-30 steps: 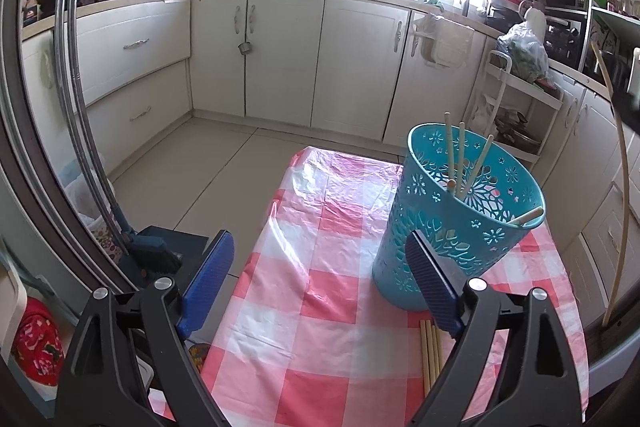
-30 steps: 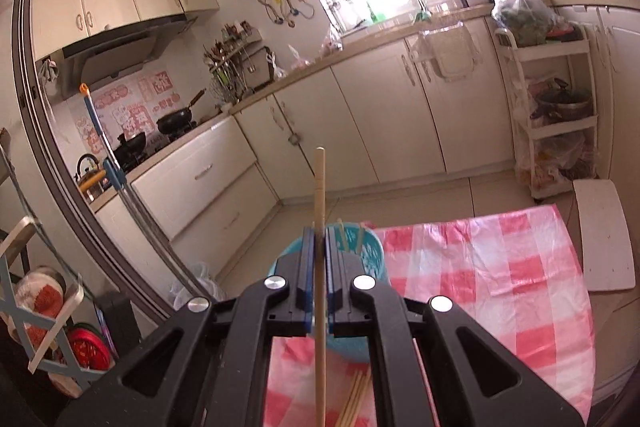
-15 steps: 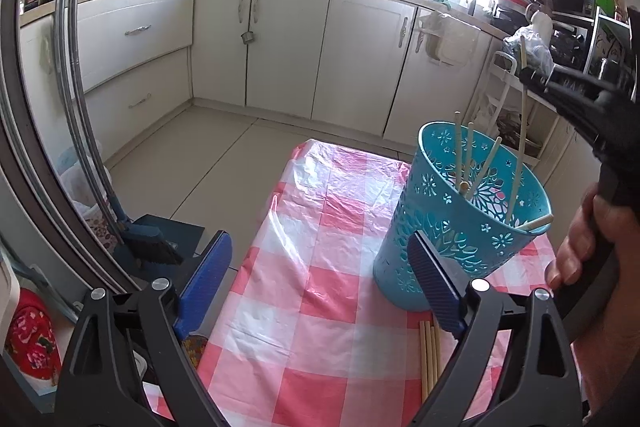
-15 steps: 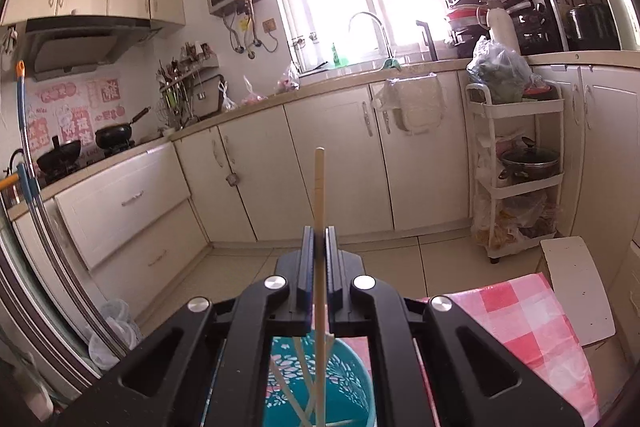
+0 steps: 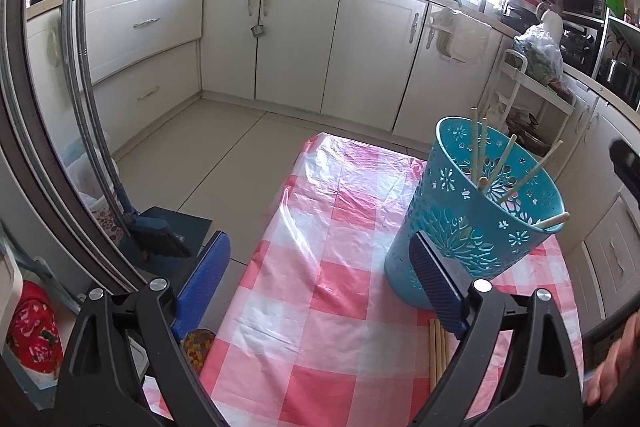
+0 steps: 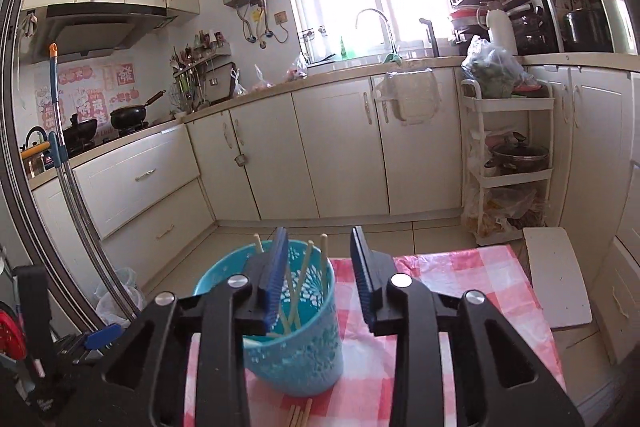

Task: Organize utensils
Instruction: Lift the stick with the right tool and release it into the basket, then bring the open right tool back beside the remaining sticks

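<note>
Cream kitchen cabinets [image 6: 340,151] ring a tabletop [image 5: 320,307] under a pink checked cloth. A turquoise basket [image 5: 472,227] stands on it with several chopsticks [image 5: 478,155] leaning inside; more chopsticks [image 5: 438,347] lie flat just beside its base. The right tool [image 6: 320,279], above the basket, has just been opening, nothing between its pads. The left tool [image 5: 320,291] is spread wide, empty.

The left gripper [image 5: 320,281] is held with its jaws spread wide and nothing between them. The right gripper [image 6: 320,277] has just had its jaws opening; nothing is clamped between them.
</note>
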Available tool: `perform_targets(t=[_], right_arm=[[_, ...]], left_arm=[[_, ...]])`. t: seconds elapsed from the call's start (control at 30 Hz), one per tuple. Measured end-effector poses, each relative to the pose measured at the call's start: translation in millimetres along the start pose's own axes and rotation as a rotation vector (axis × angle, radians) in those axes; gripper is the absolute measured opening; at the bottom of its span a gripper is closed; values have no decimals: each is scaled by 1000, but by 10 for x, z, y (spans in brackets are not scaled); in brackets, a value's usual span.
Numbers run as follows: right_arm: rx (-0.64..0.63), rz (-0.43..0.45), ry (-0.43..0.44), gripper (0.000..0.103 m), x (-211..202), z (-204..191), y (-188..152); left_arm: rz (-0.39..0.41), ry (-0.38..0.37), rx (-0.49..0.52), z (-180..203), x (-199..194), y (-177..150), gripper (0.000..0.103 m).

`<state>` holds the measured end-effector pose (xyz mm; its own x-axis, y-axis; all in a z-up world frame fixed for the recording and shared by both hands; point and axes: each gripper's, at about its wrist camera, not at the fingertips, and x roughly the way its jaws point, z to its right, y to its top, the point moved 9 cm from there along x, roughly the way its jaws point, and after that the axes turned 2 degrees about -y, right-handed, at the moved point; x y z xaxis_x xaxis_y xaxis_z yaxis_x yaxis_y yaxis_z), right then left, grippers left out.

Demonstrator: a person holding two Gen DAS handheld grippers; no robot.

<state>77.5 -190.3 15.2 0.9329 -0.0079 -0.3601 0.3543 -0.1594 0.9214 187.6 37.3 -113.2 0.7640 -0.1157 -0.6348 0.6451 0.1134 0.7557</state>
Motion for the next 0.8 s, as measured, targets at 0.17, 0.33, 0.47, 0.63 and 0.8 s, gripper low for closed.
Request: perform_targets(t=[0.17, 0.33, 0.47, 0.63, 0.8], right_arm=[[-20, -209, -4, 33, -61, 38, -801], [-22, -443, 27, 22, 182, -87, -1547], [-47, -505, 33, 19, 381, -230, -1696], [-90, -569, 6, 16, 624, -300, -1820], [-99, -590, -26, 8, 671, -211, -1906]], left_arm=[[-6, 7, -7, -19, -3, -21, 88], [-13, 14, 5, -9, -4, -67, 88], [-22, 21, 9, -16, 15, -83, 88], [-32, 17, 3, -24, 36, -85, 88], [-43, 16, 17, -4, 62, -103, 88]])
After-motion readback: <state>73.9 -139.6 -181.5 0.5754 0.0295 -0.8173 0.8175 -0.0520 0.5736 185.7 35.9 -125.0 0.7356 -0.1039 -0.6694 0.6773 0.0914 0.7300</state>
